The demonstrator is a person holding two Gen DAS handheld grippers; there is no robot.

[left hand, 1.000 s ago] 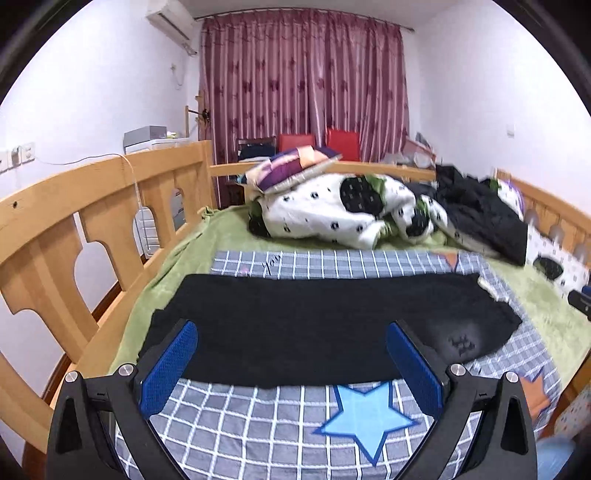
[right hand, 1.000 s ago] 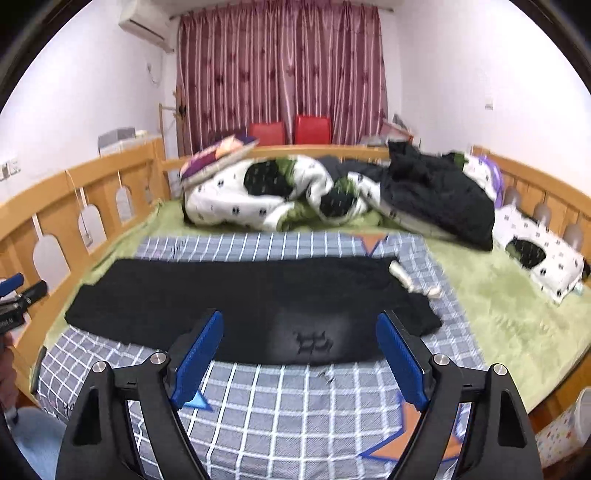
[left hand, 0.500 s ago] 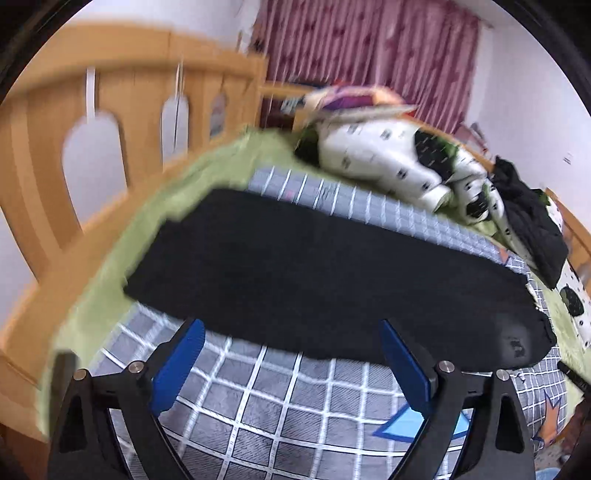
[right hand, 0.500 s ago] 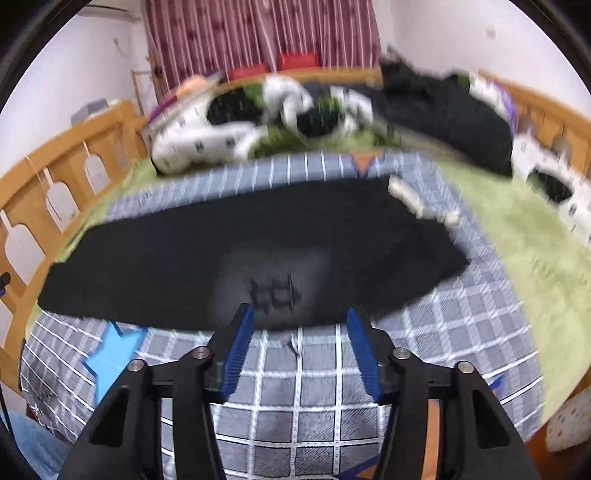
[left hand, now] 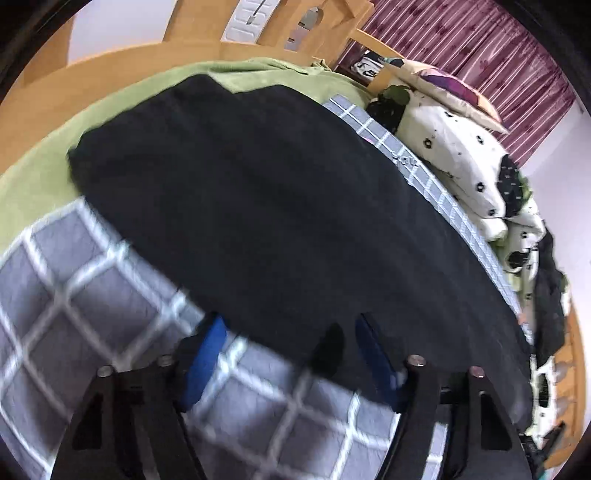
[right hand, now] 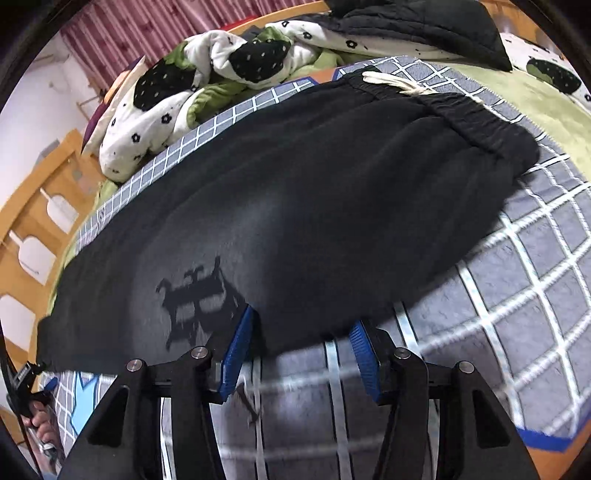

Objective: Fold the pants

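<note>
Black pants lie flat lengthwise across a grey checked blanket on the bed. In the right wrist view the pants show a dark print near me, with the elastic waistband and white drawstring at the far right. My left gripper hangs low over the near hem; its jaws are closing, a small bump of black cloth between the blue pads, no pad pressing on it. My right gripper stands half open astride the near edge beside the print, its pads apart from each other.
A white flowered quilt and a dark jacket are heaped along the far side. A wooden bed rail curves round the left end, a green blanket lies beyond the waistband. A hand shows at the lower left.
Both grippers have dropped from a high view of the room to just above the pants' near edge, pitching down and rolling. Both pairs of jaws have narrowed.
</note>
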